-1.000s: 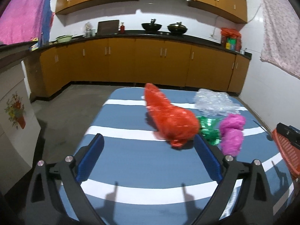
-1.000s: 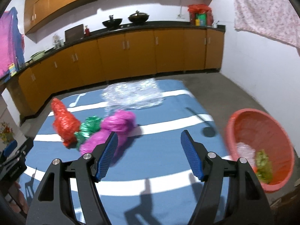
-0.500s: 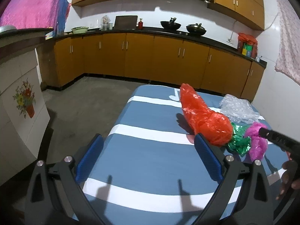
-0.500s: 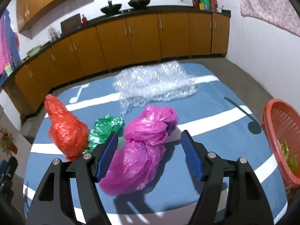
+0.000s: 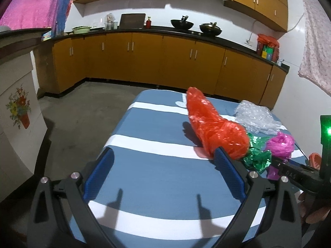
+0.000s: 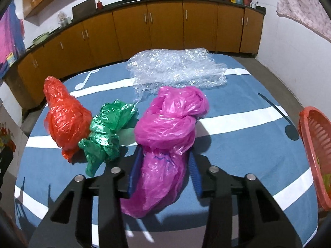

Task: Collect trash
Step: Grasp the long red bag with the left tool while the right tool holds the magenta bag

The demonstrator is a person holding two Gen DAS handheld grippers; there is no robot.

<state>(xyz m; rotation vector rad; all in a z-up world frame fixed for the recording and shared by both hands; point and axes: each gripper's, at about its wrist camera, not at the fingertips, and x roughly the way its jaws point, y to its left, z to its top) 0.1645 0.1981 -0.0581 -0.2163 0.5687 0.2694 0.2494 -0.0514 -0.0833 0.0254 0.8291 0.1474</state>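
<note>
On the blue cloth with white stripes, the crumpled magenta plastic bag lies between the blue pads of the right gripper, whose jaws are closing around the bag's lower, looser half; the pads look to be just meeting the film, so the hold is probably not yet firm. Thin, slippery film is the main risk: the pads may catch only a fold, and the knotted upper bulk could sag or slide free on the lift. The crinkled green plastic bag sits just beside the left pad and could be snagged and dragged along. The red woven basket stands off the cloth's right edge, so a weak hold might fail on the way across. The left gripper hangs wide open and empty, with the orange-red plastic bag near its right finger.
</note>
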